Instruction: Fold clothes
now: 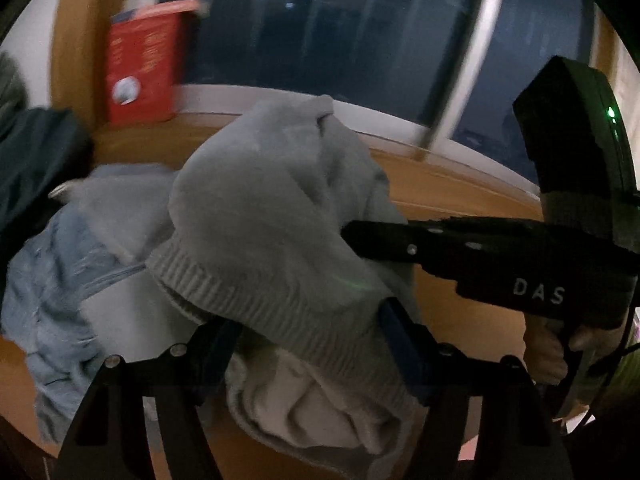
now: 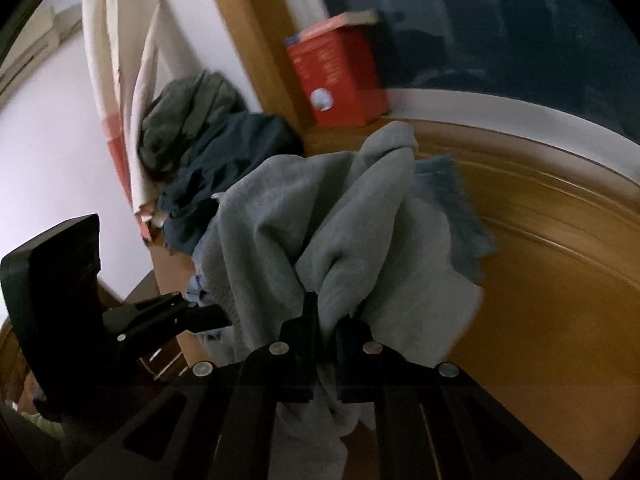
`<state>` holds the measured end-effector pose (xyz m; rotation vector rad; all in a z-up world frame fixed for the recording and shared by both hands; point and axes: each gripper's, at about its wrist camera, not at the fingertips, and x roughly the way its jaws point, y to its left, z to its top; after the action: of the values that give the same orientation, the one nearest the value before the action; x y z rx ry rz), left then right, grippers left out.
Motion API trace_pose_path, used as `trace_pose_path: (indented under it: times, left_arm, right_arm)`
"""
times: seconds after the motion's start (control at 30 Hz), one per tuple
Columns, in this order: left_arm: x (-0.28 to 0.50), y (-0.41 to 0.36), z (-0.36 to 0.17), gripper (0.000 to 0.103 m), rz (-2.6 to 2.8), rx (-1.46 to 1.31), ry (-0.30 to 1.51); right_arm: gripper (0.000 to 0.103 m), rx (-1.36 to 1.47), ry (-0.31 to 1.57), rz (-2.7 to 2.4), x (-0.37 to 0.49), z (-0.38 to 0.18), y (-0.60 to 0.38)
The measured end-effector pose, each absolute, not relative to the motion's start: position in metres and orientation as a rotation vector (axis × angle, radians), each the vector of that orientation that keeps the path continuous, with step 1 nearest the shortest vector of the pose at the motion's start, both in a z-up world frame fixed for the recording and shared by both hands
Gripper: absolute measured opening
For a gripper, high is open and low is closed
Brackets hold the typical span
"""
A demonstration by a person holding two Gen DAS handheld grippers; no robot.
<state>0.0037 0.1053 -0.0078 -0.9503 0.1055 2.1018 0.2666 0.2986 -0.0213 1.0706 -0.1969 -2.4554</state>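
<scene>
A grey sweatshirt (image 1: 272,208) with a ribbed hem is bunched up over the wooden table (image 1: 464,204). In the left wrist view my left gripper (image 1: 308,320) stands wide, and the hem and pale lining lie across the gap between its fingers, partly hiding them. My right gripper (image 1: 354,236) comes in from the right, its tip buried in the cloth and a hand (image 1: 548,360) on its handle. In the right wrist view the right gripper (image 2: 326,312) is shut on a fold of the sweatshirt (image 2: 320,220). The left gripper (image 2: 208,316) shows at the lower left, beside the garment.
A light blue denim garment (image 1: 52,280) lies under and beside the sweatshirt. Dark and olive clothes (image 2: 224,148) are piled at the table's far left corner. A red box (image 2: 344,76) stands on the sill by the dark window (image 1: 320,40). A pale curtain (image 2: 120,60) hangs by the wall.
</scene>
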Motion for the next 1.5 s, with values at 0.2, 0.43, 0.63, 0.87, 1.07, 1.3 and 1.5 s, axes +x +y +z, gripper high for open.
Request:
trace_pose_path:
  times: [0.2,0.43,0.63,0.87,1.07,1.3,1.5]
  left_arm:
    - [0.032,0.164,-0.009,0.069,2.011,-0.964,0.167]
    - [0.056,0.204,-0.019,0.069,1.970,-1.025,0.226]
    - [0.067,0.210,-0.027,0.070,2.014,-1.077,0.266]
    - [0.064,0.186,-0.044,0.070,2.124,-1.209,0.194]
    - [0.073,0.176,-0.054,0.070,2.160,-1.287,0.113]
    - [0.099,0.188,-0.071,0.070,2.059,-1.322,0.144]
    - [0.096,0.194,-0.088,0.068,1.980,-1.314,0.163]
  right_arm:
    - [0.007,1.151,-0.319,-2.573,0.297,-0.031,0.372]
    - [0.010,1.342,-0.491,-2.601,0.317,-0.075,0.448]
    - [0.024,1.397,-0.636,-2.625,0.331,-0.085,0.486]
    - [0.050,1.242,-0.447,-2.641,0.354,-0.049,0.476]
    - [0.052,1.191,-0.199,-2.533,0.339,-0.052,0.422]
    - [0.052,1.294,-0.094,-2.475,0.303,-0.074,0.383]
    - [0.017,1.452,-0.164,-2.462,0.293,-0.100,0.388]
